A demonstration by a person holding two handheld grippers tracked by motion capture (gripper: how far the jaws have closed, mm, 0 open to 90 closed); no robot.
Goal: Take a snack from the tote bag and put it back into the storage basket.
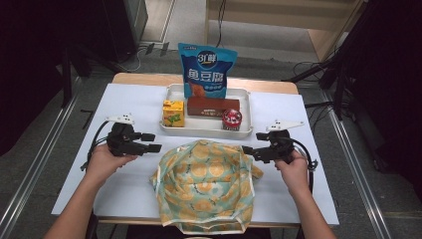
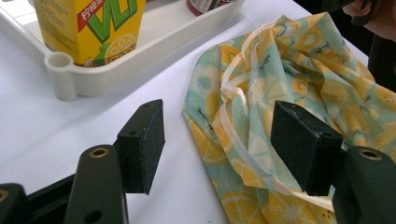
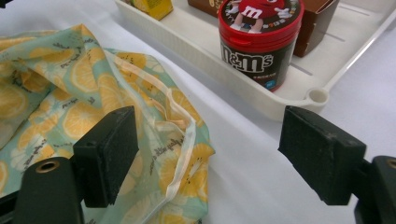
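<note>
A lemon-print cloth bag [image 1: 204, 184] lies crumpled on the white table, its mouth toward the tray. My left gripper [image 1: 153, 142] is open at the bag's left edge; in the left gripper view the bag's rim [image 2: 243, 140] lies between the spread jaws. My right gripper [image 1: 247, 150] is open at the bag's right edge, with the bag's corner [image 3: 177, 140] lying between its jaws. Behind the bag a white tray [image 1: 199, 130] holds a yellow lemon tea carton [image 1: 173, 113], a brown box [image 1: 213, 106], a red-lidded M&M's tub [image 1: 231, 119] and a blue snack pouch [image 1: 206, 70].
The white table [image 1: 129, 184] reaches the near edge by the person's forearms. The tray's rim [image 2: 116, 77] is close ahead of the left gripper. A tray corner post [image 3: 317, 96] stands just beyond the right gripper. Cables lie on the floor behind the table.
</note>
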